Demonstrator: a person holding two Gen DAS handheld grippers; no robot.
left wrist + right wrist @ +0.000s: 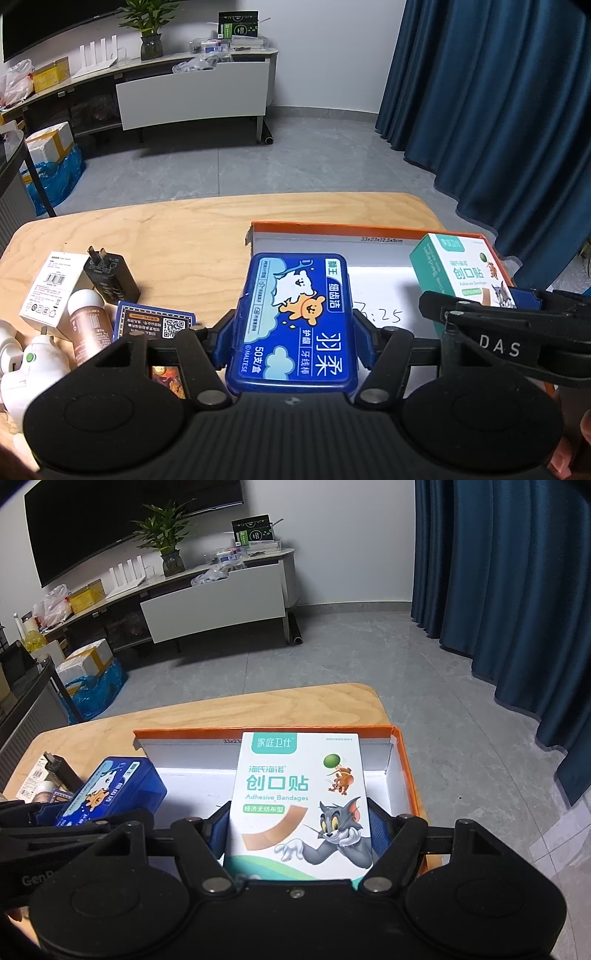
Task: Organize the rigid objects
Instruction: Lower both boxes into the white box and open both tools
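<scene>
The left gripper is clamped on a blue floss case, held over the near left part of an open orange tray. The right gripper is clamped on a white bandage box, held over the tray's middle. The two grippers sit close side by side, the case just left of the box, with little room between them. The tray's white floor is bare ahead of both loads as far as the far wall; its right wall stands near the box. The tray lies at the right end of the table, whose far edge is free. Left of the tray crowd a black charger, a white carton, a brown bottle and a blue card box, the last partly hidden by the left gripper. The tray's near edge is hidden in both views.
</scene>
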